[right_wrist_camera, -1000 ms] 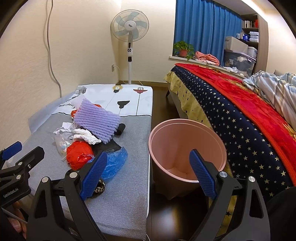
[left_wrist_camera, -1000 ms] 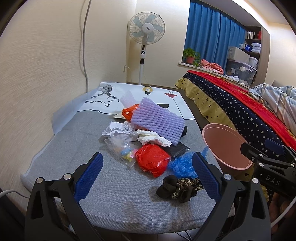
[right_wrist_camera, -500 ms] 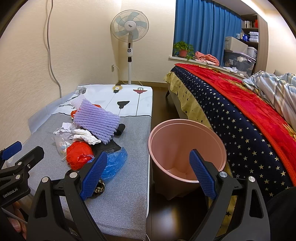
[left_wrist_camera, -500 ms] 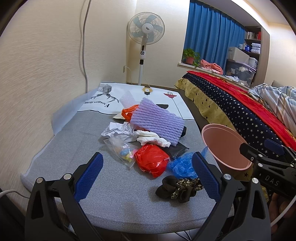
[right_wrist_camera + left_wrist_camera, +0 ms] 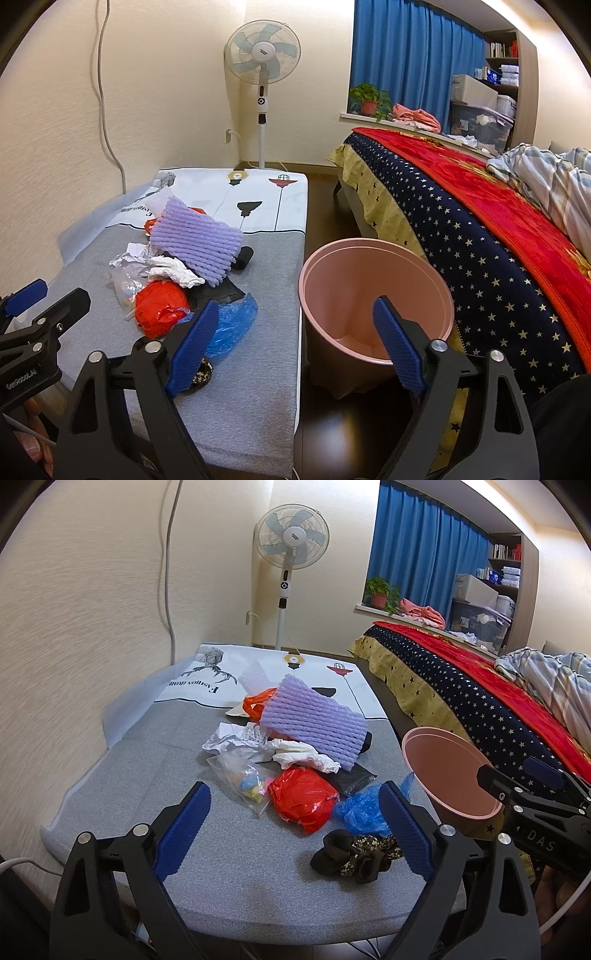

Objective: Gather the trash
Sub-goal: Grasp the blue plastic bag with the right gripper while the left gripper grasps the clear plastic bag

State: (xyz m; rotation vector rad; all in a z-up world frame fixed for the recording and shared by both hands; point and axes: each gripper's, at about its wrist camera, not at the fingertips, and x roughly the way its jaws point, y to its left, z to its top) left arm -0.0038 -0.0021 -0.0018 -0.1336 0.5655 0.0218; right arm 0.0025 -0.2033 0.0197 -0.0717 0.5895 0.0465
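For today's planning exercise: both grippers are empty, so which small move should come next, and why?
Probably ease the left gripper forward onto the black scrunchie. It lies nearest on the grey mattress, clear of the pile, and the pink bin stands empty beside it. Both grippers' jaws have just been closing slightly on nothing.

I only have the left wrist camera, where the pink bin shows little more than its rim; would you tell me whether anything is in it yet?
Observer: In the right wrist view the pink bin looks empty; the part of its bottom that shows is bare.
Operator: Thank you. What does it stand on?
Observer: On the dark floor, in the gap between the grey pad and the bed.
Operator: Is any trash lying down there?
Observer: None shows on the stretch of floor in front of the bin.
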